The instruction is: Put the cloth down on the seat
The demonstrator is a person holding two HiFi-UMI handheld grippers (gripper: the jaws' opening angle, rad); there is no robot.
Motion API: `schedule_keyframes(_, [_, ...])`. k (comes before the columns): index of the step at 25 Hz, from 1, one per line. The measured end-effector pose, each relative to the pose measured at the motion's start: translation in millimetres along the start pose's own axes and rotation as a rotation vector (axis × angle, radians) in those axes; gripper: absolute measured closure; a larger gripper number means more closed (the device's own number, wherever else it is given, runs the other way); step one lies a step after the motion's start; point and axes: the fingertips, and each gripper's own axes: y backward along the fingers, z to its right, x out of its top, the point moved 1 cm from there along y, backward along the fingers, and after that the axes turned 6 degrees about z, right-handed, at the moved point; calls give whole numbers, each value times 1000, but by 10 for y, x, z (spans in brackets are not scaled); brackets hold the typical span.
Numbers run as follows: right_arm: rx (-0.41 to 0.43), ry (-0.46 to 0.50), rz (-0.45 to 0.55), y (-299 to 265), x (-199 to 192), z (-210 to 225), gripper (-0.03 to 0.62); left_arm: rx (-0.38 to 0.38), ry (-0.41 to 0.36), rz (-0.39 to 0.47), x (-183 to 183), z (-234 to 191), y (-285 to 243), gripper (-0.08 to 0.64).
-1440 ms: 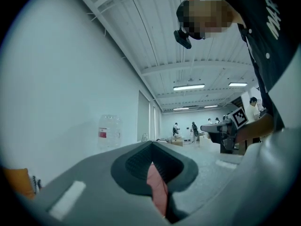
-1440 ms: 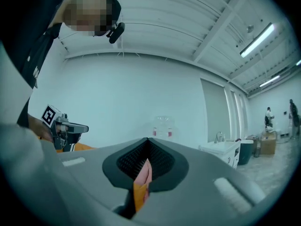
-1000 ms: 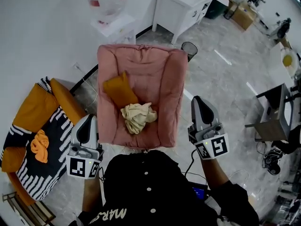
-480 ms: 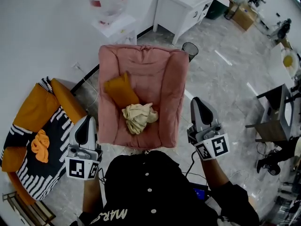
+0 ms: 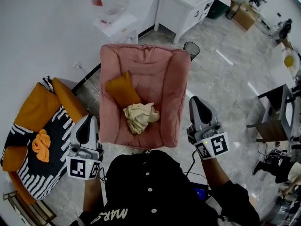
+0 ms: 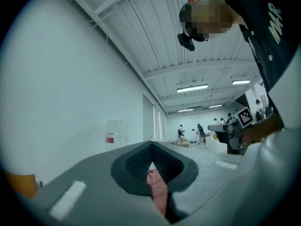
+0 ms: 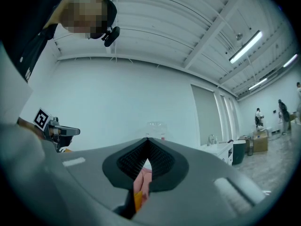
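Observation:
A crumpled cream cloth (image 5: 140, 117) lies on the seat of the pink armchair (image 5: 162, 79), just in front of an orange cushion (image 5: 123, 89) that leans at the seat's left. Both grippers are held low in front of the chair, apart from the cloth. My left gripper (image 5: 87, 120) is off the chair's front left corner, my right gripper (image 5: 197, 102) beside its right arm. In the left gripper view the jaws (image 6: 151, 147) meet at their tips with nothing between them. The right gripper view shows the same (image 7: 146, 142); only pink upholstery shows past the closed pads.
An orange lounger with a striped black-and-white throw (image 5: 44, 126) and an orange rag (image 5: 40, 145) stands at the left. Behind the chair are a water dispenser (image 5: 109, 6), a white cabinet (image 5: 181, 6) and a black bin (image 5: 189, 48). A dark table (image 5: 277, 112) is at the right.
The chair and cloth have drifted slightly right and down in the head view. Both grippers keep their places and stay shut. The cloth has not moved on the seat.

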Motion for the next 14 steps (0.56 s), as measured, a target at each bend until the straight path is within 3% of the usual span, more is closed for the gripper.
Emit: schedule_keyframes(14, [5,7,-7,-19,-35,-10,566,-10,8,4,2,20,-42,560])
